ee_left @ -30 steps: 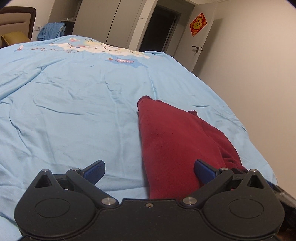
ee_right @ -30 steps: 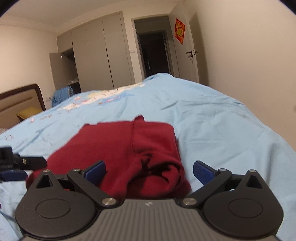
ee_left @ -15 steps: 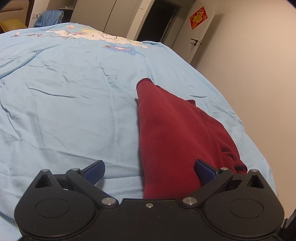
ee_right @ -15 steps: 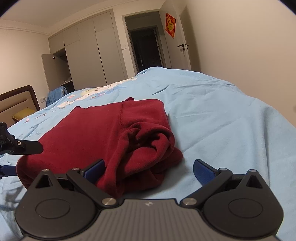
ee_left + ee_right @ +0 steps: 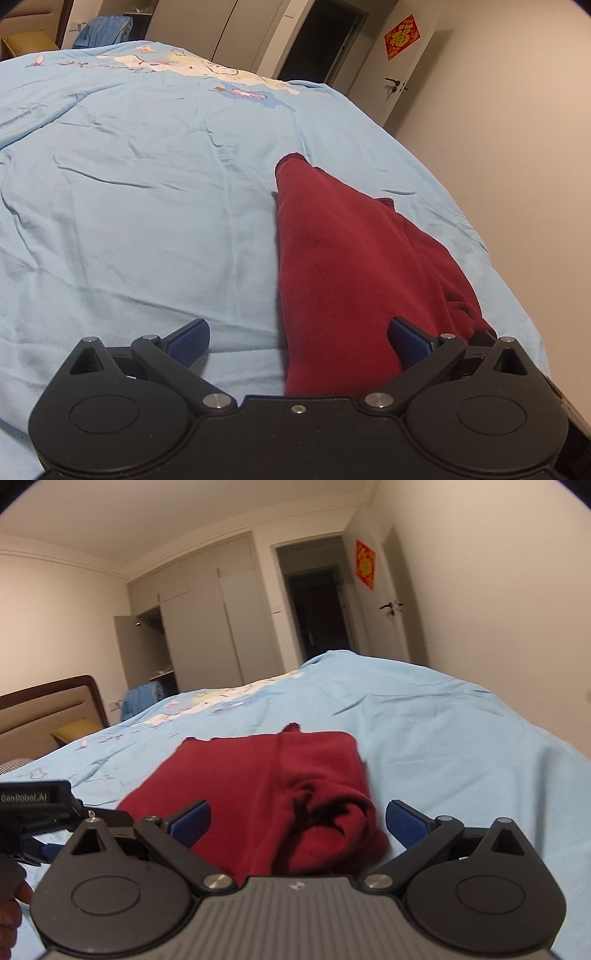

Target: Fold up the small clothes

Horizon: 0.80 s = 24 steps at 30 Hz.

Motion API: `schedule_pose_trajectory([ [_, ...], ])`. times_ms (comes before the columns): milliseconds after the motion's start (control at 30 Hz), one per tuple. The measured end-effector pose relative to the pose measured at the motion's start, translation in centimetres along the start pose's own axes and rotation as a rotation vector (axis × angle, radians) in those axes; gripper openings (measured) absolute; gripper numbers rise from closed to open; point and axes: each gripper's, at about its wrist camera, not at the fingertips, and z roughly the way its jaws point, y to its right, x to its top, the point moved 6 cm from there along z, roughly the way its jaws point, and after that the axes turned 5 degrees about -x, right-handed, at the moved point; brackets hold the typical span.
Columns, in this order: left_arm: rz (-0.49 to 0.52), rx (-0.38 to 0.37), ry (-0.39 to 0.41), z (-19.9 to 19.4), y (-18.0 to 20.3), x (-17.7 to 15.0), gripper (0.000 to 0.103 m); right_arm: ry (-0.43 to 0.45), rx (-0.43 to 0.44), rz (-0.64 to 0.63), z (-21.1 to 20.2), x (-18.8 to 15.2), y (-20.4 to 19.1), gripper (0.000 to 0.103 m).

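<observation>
Red garment (image 5: 332,266), partly folded, on light blue bedsheet (image 5: 129,206); left claw (image 5: 298,338) spread wide above its near edge.

Both wrist cams low over bed (image 5: 147,206), sharing red garment (image 5: 332,266)

Pulled back and tipped upward at the right gripper (image 5: 298,818) since half a second ago: more ceiling and wardrobe (image 5: 207,624) in sight, red garment (image 5: 266,794) lower and smaller in its view. Drawn slightly back at the left gripper (image 5: 298,338) too, with more of the blue bedsheet (image 5: 129,203) and headboard end showing again.
</observation>
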Motion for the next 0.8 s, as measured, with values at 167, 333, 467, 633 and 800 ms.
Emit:
schedule_pose_trajectory([
  [167,0.003,0.004,-0.004,-0.1,0.0,0.1,0.102,-0.039,0.035,0.012,1.7,1.1,0.4,0.102],
  [333,0.0,0.003,-0.005,0.0,0.0,0.0,0.102,-0.035,0.015,-0.074,1.2,0.6,0.0,0.081],
  [467,-0.002,0.003,-0.006,-0.1,0.0,0.0,0.102,-0.054,0.0,-0.119,0.7,-0.4,0.1,0.061],
  [633,-0.003,0.004,-0.006,0.0,0.0,0.0,0.103,-0.053,-0.001,-0.188,-0.1,-1.0,-0.3,0.047],
  [800,-0.003,0.005,-0.008,0.0,0.0,0.0,0.102,-0.054,-0.004,-0.243,-0.5,-1.4,-0.8,0.042],
])
